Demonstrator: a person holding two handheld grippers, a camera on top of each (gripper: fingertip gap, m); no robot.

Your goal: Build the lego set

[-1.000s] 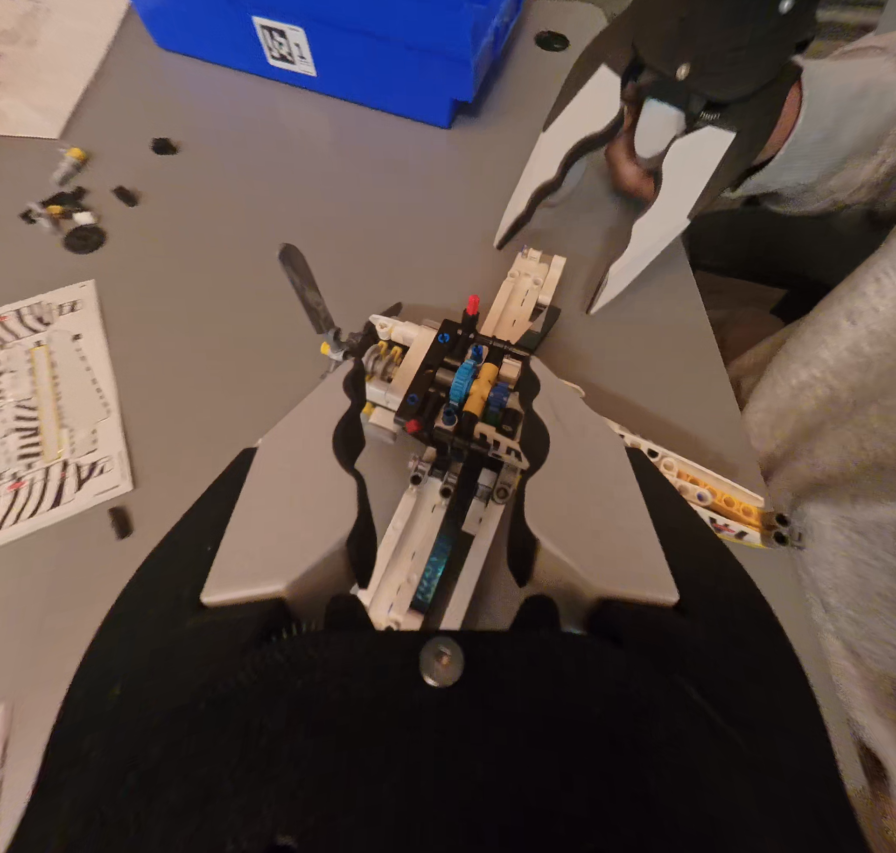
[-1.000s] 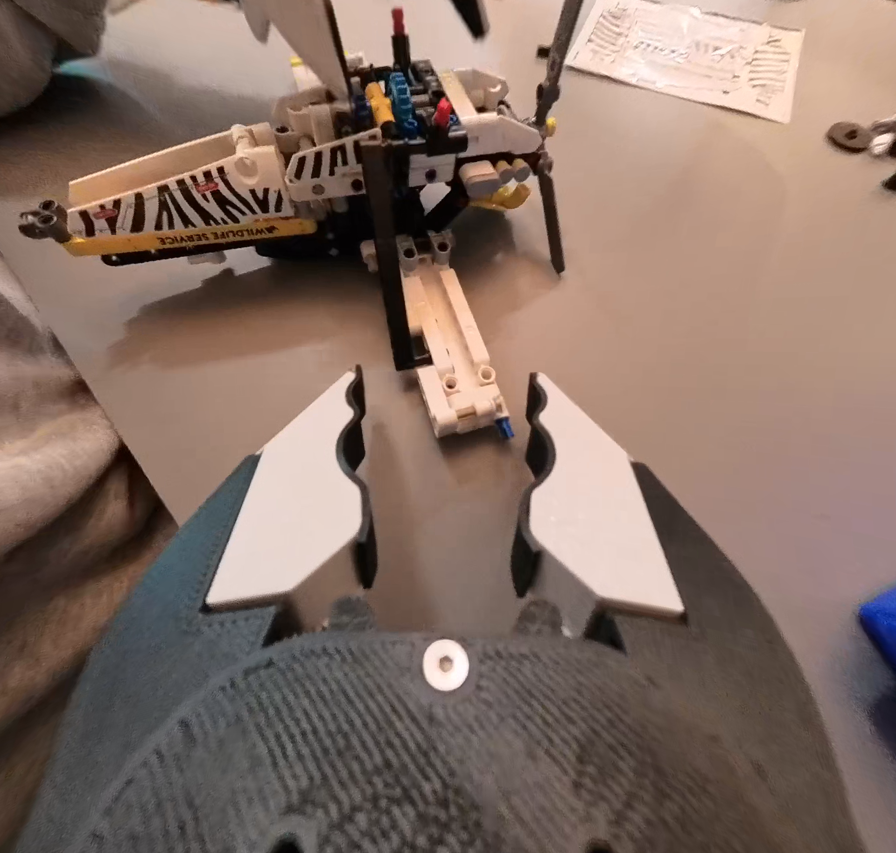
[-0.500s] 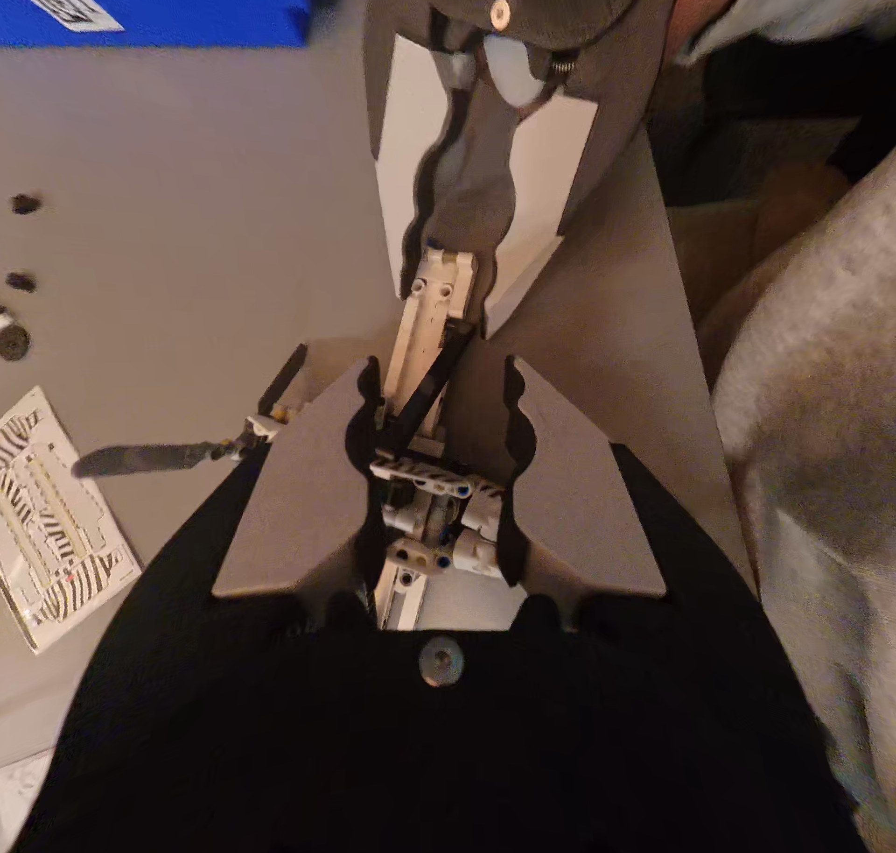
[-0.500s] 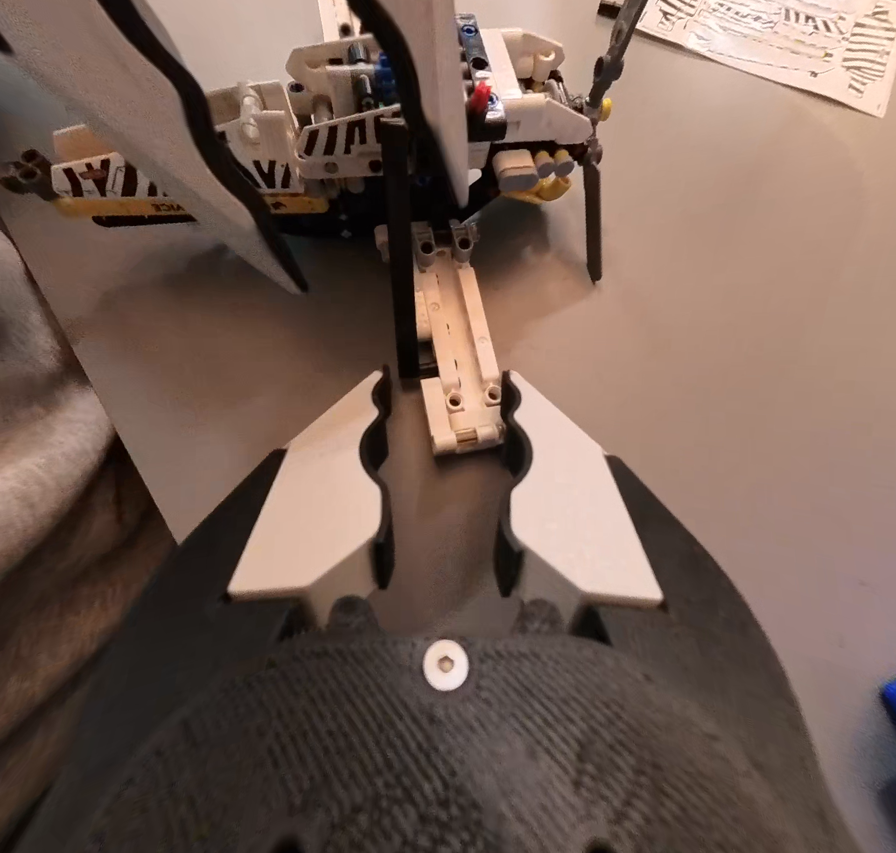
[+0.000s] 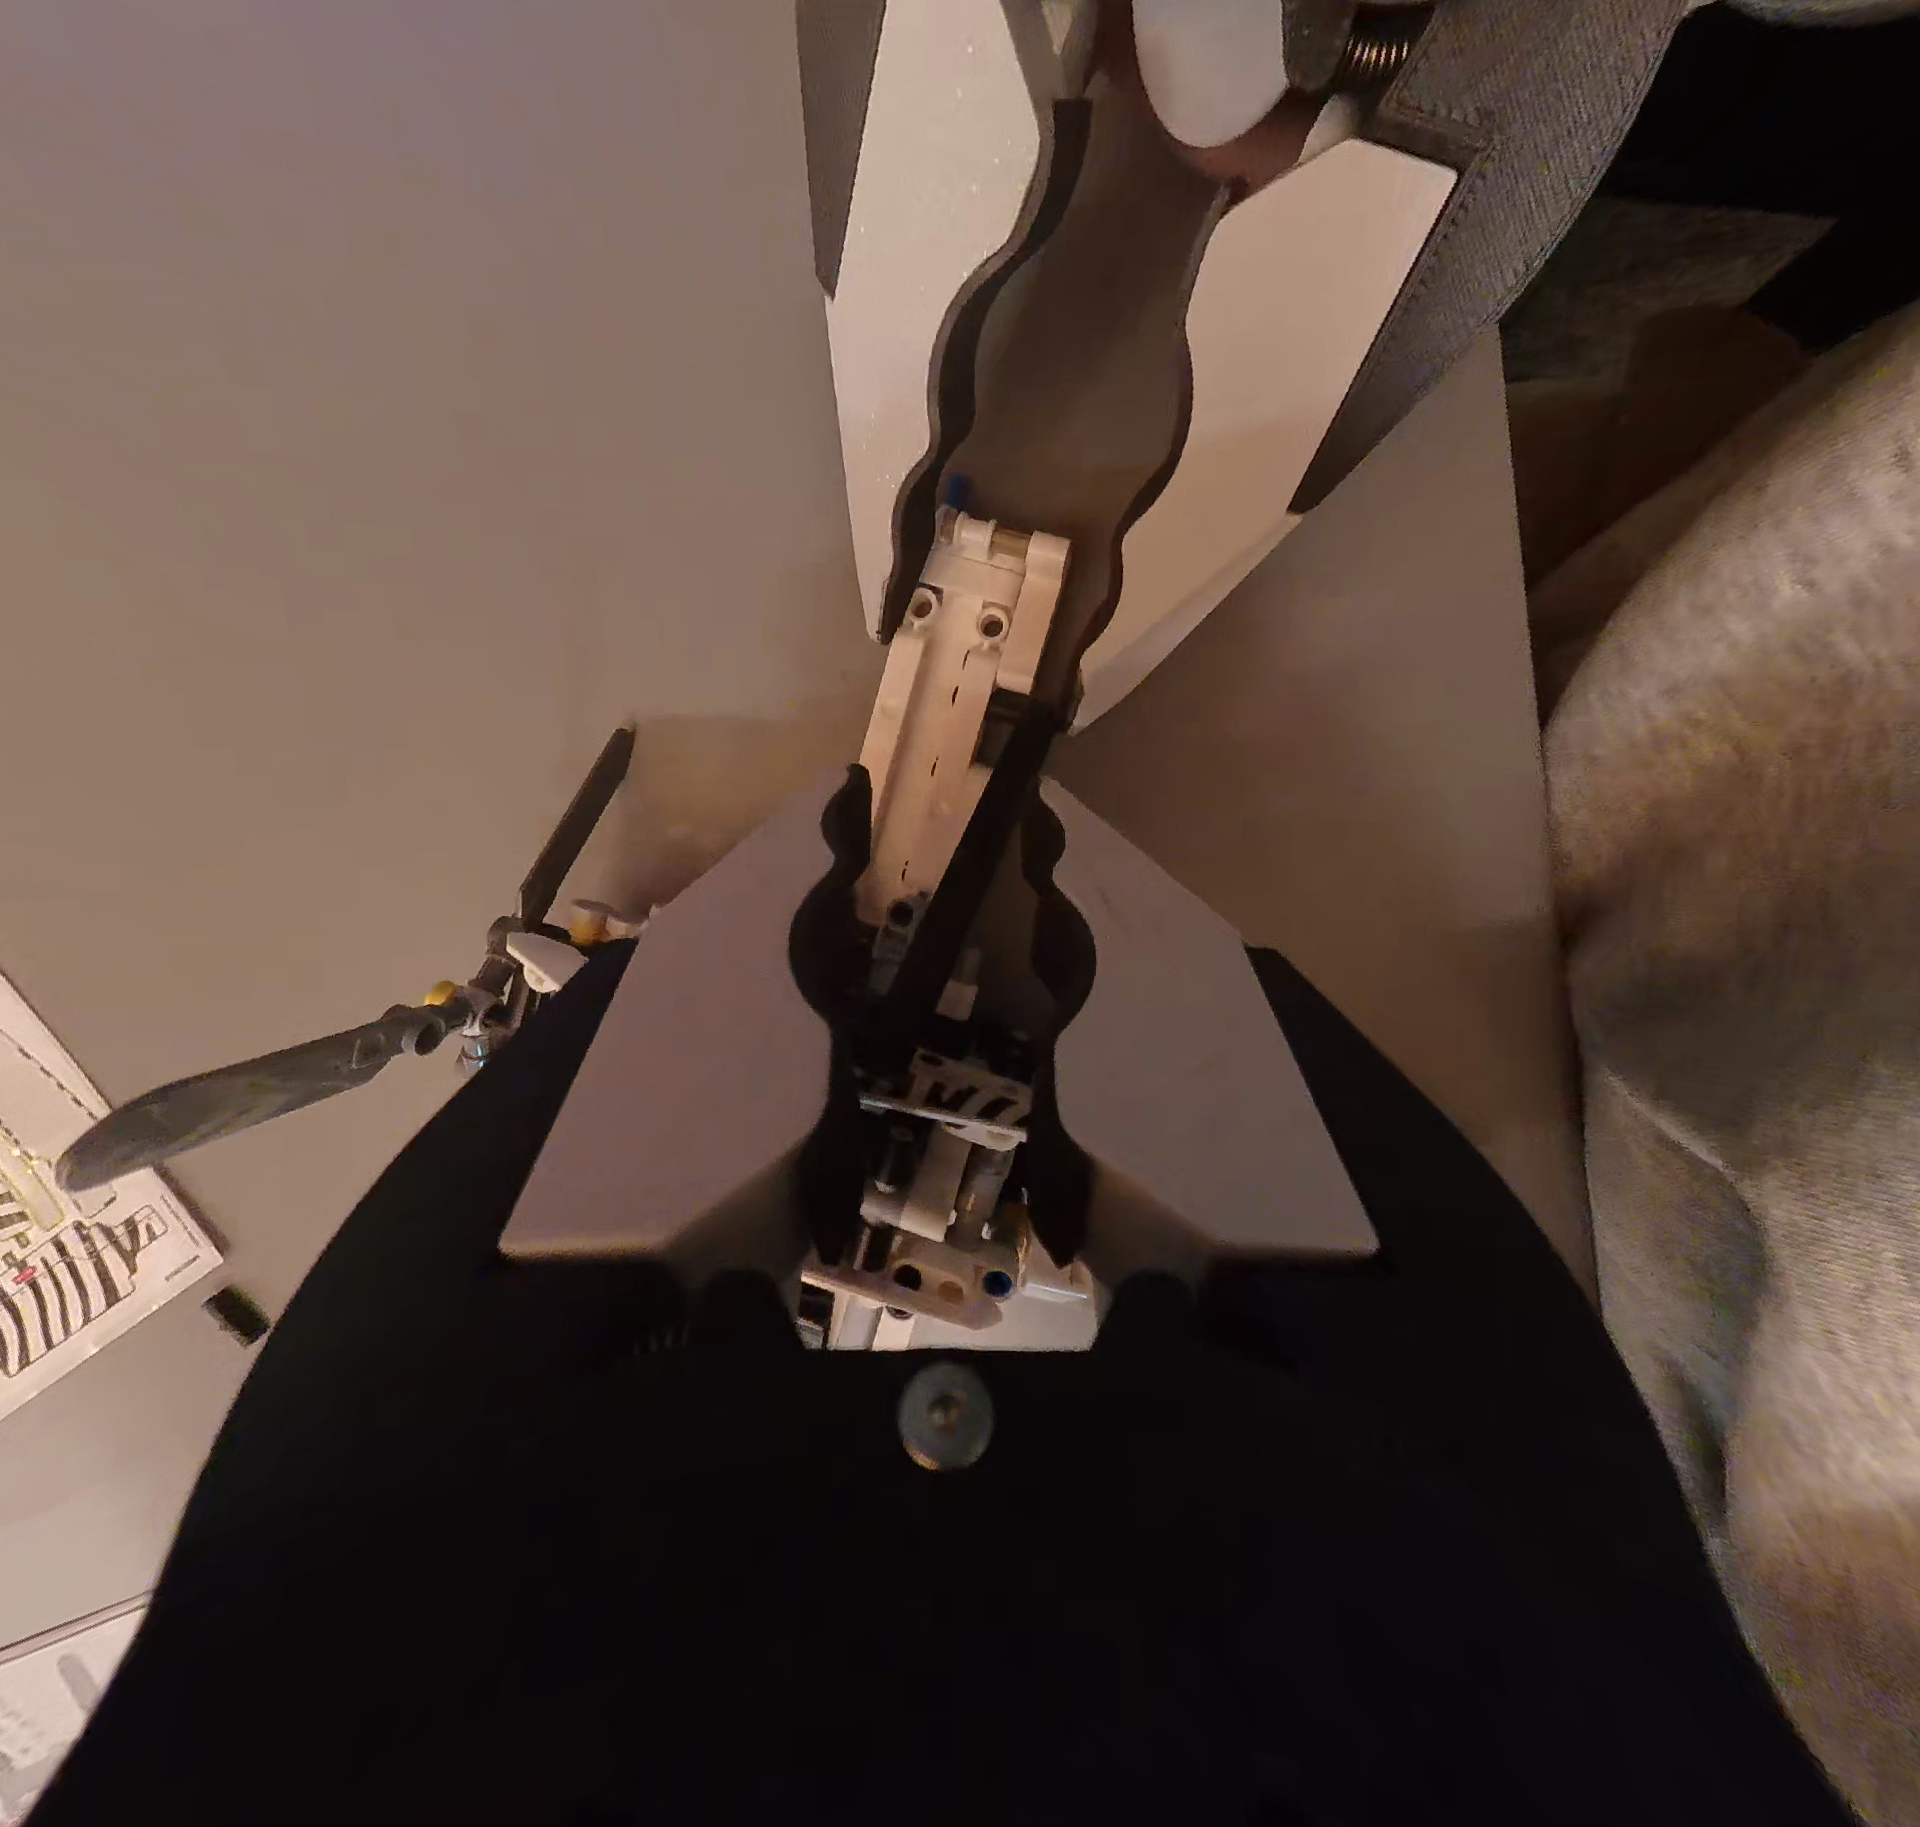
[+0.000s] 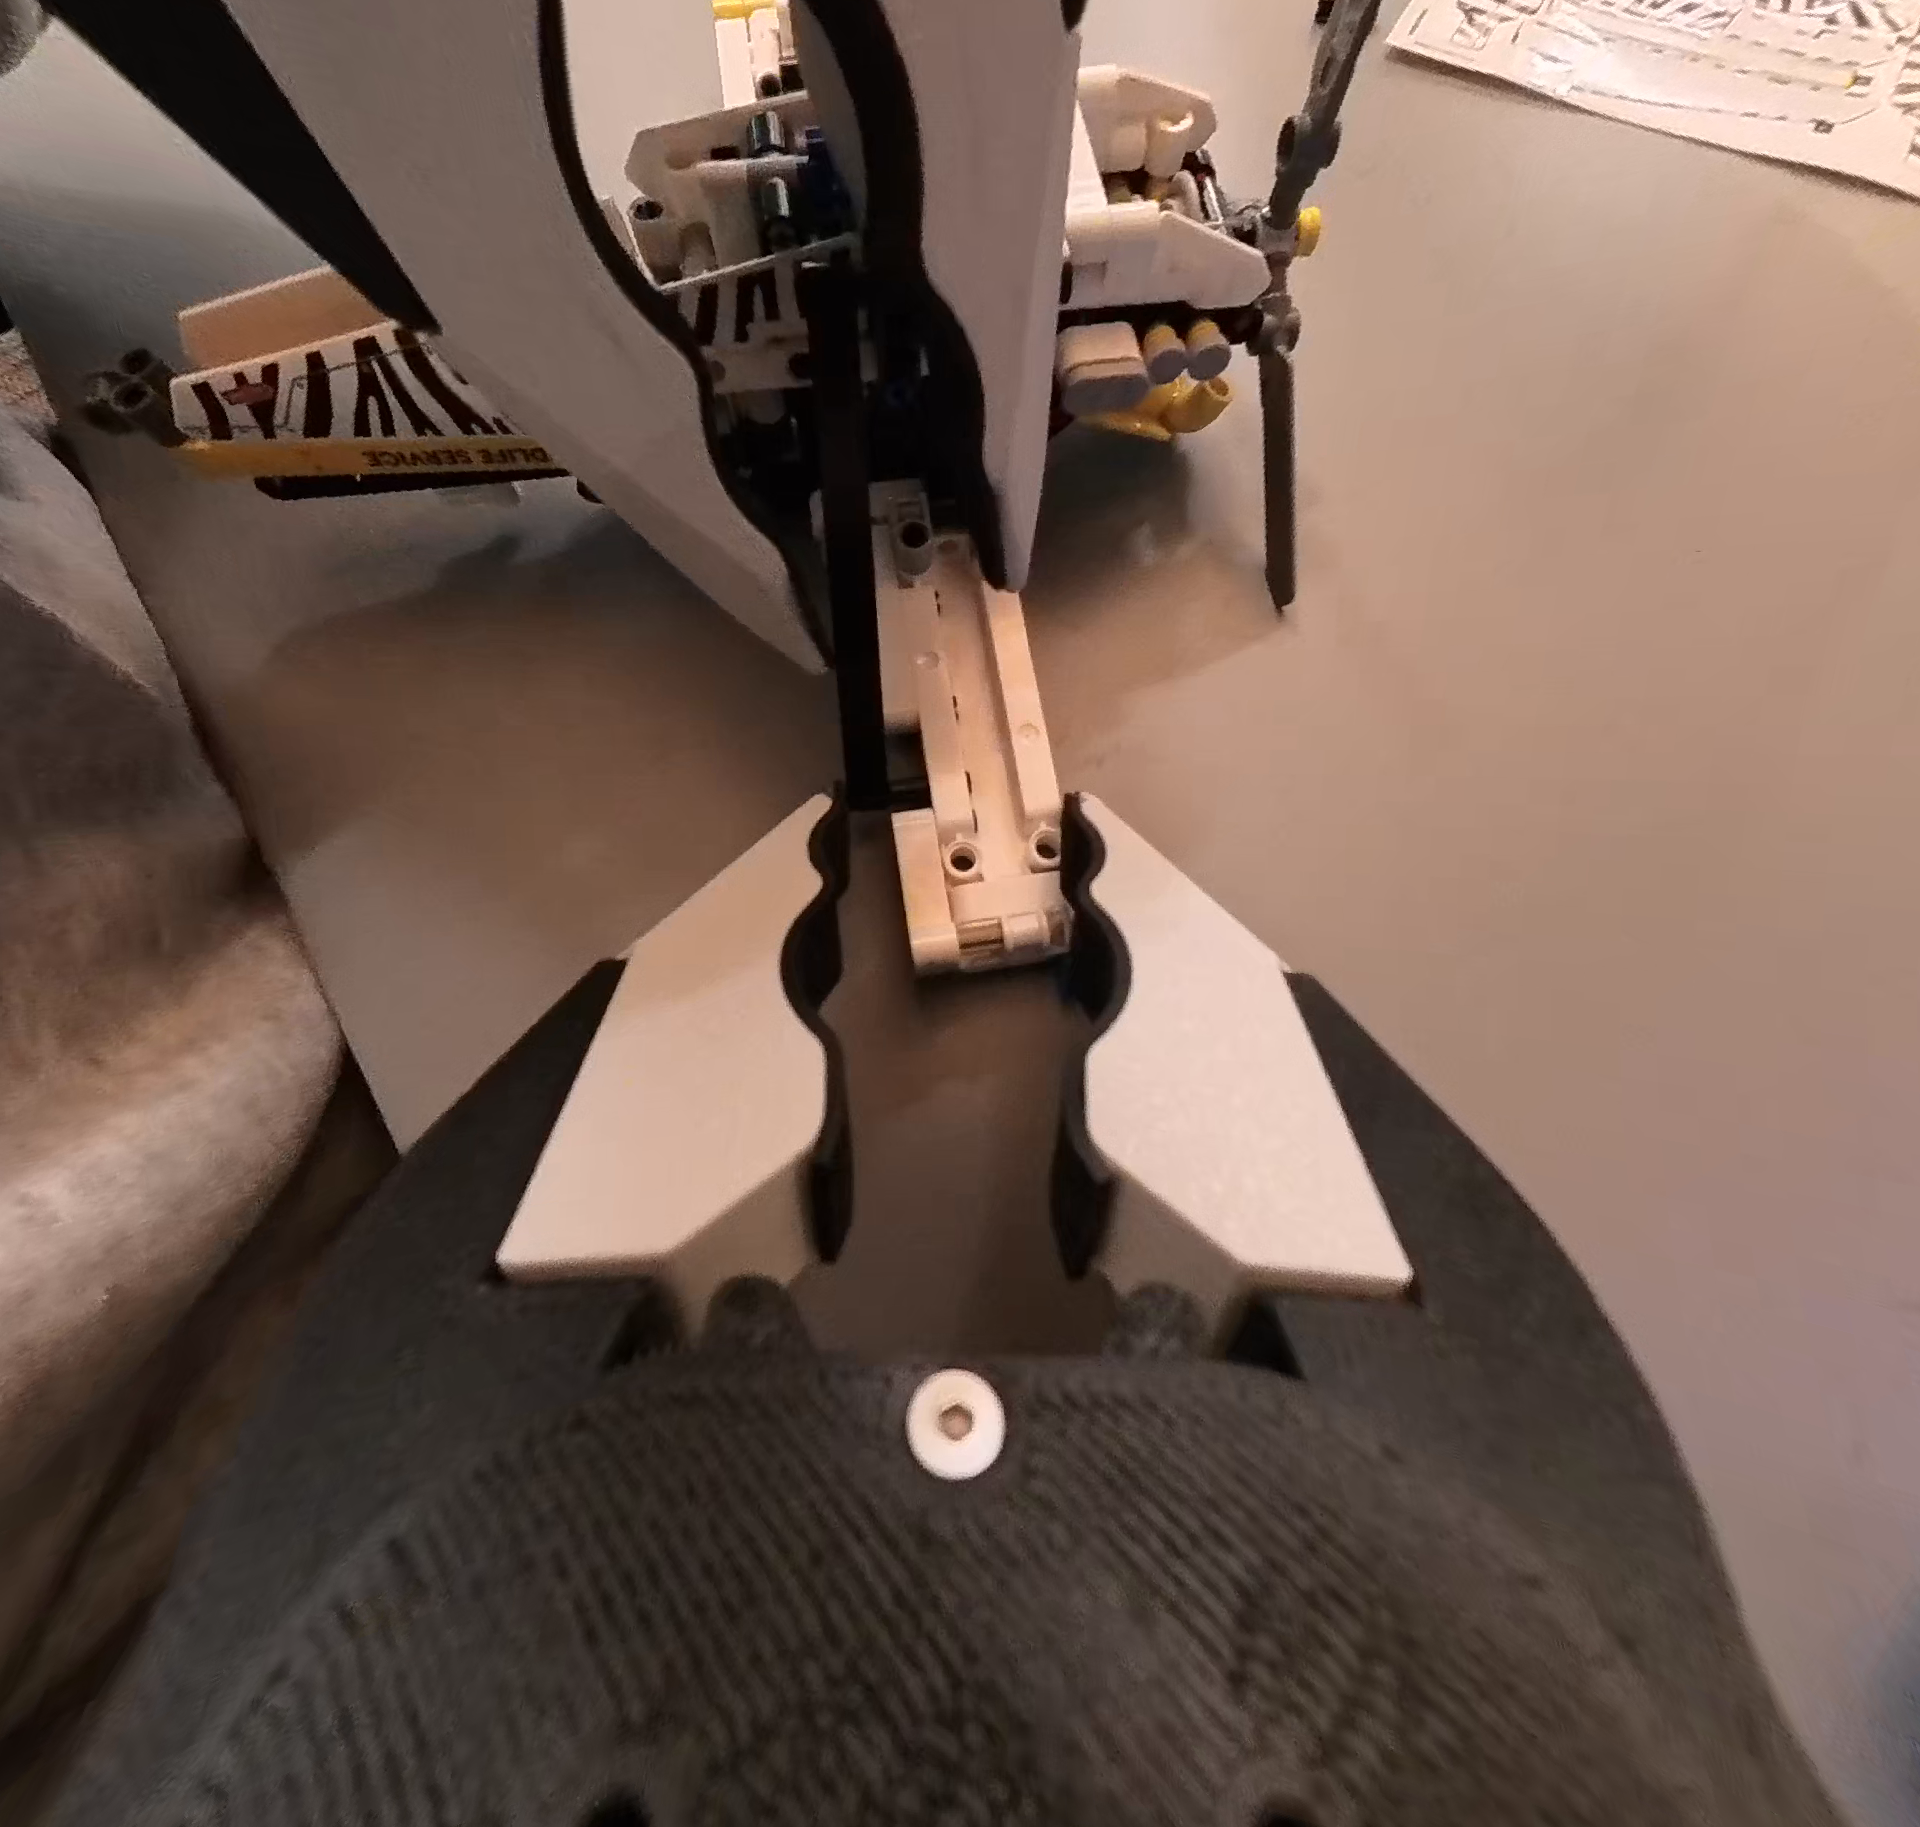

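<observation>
While both of my grippers meet over the worktop (image 6: pixel 1558 738), a grey surface, the lego model (image 6: pixel 1143 250) stands between them near the worktop's edge on my side. It is a white aircraft-like build with black zebra stripes, a yellow strip along one long wing (image 6: pixel 343 416) and a dark grey propeller (image 6: pixel 1299 167) at its nose.

My left gripper (image 5: pixel 940 832) reaches down over the model's body. Its two pale fingers (image 5: pixel 675 1050) flank the striped midsection, their black wavy pads close on either side. They seem to be clamped on the body, though shadow hides the contact, so I cannot be sure.

My right gripper (image 6: pixel 956 821) faces it from the opposite side. A white boom (image 6: pixel 977 738) with a black beam (image 6: pixel 847 551) beside it runs out from the model and ends between my right fingertips. One pad (image 6: pixel 1086 884) touches the boom's white end block; the other pad (image 6: pixel 821 894) stands clear of it, with bare worktop showing in the gap, so these jaws are parted.

A sticker sheet (image 6: pixel 1683 32) with zebra patterns lies farther out on the worktop, beyond the propeller. A grey sleeve (image 5: pixel 1745 946) shows past the near edge.
</observation>
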